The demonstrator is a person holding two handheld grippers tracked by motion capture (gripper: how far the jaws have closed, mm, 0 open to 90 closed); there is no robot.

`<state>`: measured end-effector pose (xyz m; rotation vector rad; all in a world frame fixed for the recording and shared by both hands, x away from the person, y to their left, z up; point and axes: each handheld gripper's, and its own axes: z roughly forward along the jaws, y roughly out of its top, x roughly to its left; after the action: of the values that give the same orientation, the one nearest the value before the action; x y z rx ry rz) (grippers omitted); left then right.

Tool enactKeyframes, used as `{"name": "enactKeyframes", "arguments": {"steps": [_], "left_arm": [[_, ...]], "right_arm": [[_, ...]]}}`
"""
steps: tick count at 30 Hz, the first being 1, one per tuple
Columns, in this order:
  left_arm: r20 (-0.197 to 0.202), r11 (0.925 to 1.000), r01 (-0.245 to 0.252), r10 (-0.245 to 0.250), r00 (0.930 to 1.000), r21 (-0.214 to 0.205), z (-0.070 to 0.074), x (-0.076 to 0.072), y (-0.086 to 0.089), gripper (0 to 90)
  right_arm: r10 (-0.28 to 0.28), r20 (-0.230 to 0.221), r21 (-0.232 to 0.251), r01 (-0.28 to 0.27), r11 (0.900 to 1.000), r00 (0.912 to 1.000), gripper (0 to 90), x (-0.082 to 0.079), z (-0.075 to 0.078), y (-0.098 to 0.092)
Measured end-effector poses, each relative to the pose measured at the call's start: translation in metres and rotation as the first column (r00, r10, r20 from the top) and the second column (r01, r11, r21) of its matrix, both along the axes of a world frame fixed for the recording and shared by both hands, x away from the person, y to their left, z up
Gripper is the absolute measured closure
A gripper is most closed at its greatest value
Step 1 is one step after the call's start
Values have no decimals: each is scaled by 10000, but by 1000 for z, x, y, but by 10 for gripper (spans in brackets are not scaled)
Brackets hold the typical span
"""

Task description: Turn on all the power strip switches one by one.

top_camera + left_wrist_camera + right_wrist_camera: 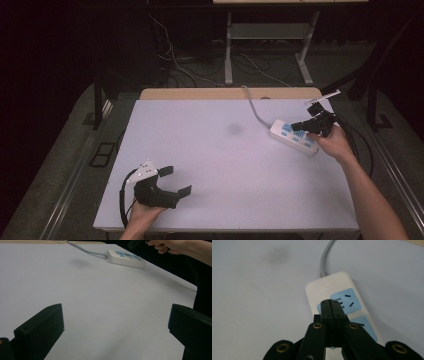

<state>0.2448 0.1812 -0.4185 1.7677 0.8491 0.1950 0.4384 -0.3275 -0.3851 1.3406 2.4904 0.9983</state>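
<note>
White power strip [294, 137] with blue socket panels lies flat on the white table [215, 165], at the table's far right part, angled, grey cord [252, 107] running from its far-left end toward the table's back edge. All places below relative to the strip.

Right gripper [302, 125] is right over the strip, held by the right hand [336, 144], which sits just at the strip's right side. Jaws pressed together, nothing between them. In the right gripper view the closed tips [330, 305] sit over the strip [342, 302] at the left edge of the first blue panel, near the cord end [325, 260]; cannot tell if the tips touch the strip surface or hang just above it.

Left gripper [178, 181] is well apart from the strip, toward the near left of the table, held by the left hand [145, 212] at the table's near edge. Jaws spread wide, empty. Grey three-cornered plate [144, 171] on top. In the left gripper view the strip [125, 258] shows far off across bare table, with the right hand [170, 245] just beyond its right end.

Faint dark smudge [234, 129] on the table, left of the strip, near its cord end.
</note>
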Motion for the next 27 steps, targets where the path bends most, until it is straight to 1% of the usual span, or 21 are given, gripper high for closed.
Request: {"name": "enactKeyframes", "arguments": {"steps": [6,8,9,14,17,27], "left_arm": [[-3,10000,0,0,10000,13,0,0,0,0],[-2,10000,-7,7,10000,2,0,0,0,0],[-1,10000,-10,10,10000,3,0,0,0,0],[5,10000,-25,25,10000,0,0,0,0,0],[11,10000,-17,17,10000,9,0,0,1,0],[23,10000,-42,42,10000,14,0,0,1,0]], "right_arm": [[104,48,-55,-104,9999,9999,900,6,6,6],[90,29,-66,-90,9999,10000,900,7,7,8],[139,28,-132,-139,9998,9999,900,8,7,9],[303,24,-170,-303,9994,9995,900,12,7,18],[366,0,-186,-366,9992,9993,900,14,6,23],[327,-136,-230,-330,9992,9994,900,18,-3,27]]}}
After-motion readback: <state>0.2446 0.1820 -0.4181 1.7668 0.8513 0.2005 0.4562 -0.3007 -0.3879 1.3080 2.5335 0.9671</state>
